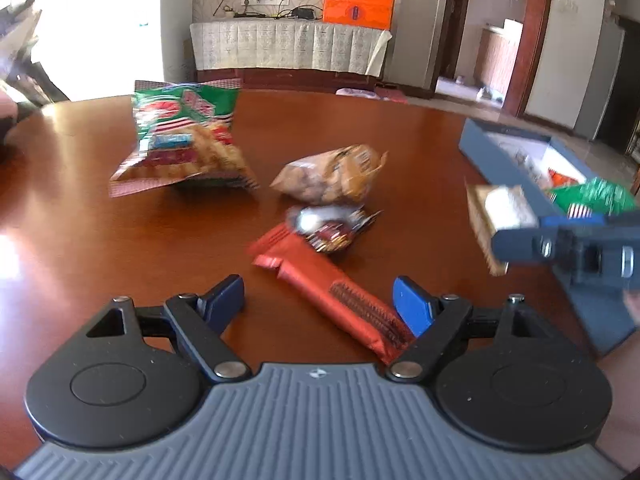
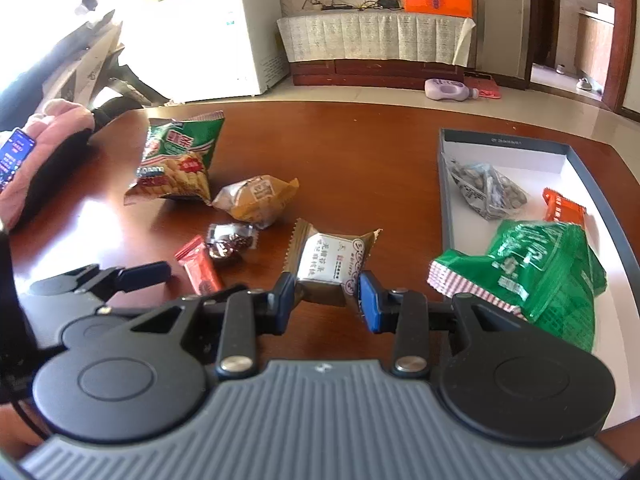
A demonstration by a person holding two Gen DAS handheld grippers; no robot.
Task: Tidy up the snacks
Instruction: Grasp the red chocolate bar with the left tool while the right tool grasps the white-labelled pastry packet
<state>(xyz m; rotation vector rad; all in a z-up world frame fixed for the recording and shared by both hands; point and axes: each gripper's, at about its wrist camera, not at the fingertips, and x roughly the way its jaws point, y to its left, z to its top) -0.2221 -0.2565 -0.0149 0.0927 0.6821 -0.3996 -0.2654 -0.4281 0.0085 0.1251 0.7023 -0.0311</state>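
Observation:
My left gripper point(image 1: 320, 296) is open low over the wooden table point(image 1: 120, 240), its fingers either side of the near end of a red snack bar point(image 1: 332, 300). Beyond the bar lie a dark foil candy packet point(image 1: 332, 228), a tan pastry packet point(image 1: 332, 176) and a green chips bag point(image 1: 184, 136). My right gripper point(image 2: 326, 300) is shut on a white-and-brown cake packet point(image 2: 330, 260), held just above the table left of the blue box point(image 2: 504, 142). Inside the box are a green bag point(image 2: 532, 268), a grey seed packet point(image 2: 488, 192) and an orange packet point(image 2: 564, 208).
A person's pink sleeve point(image 2: 52, 132) and a lit phone point(image 2: 14, 152) rest at the table's left edge. The table's far edge curves behind the snacks. Past it stand a white fridge point(image 2: 224, 32) and a covered cabinet point(image 2: 376, 36).

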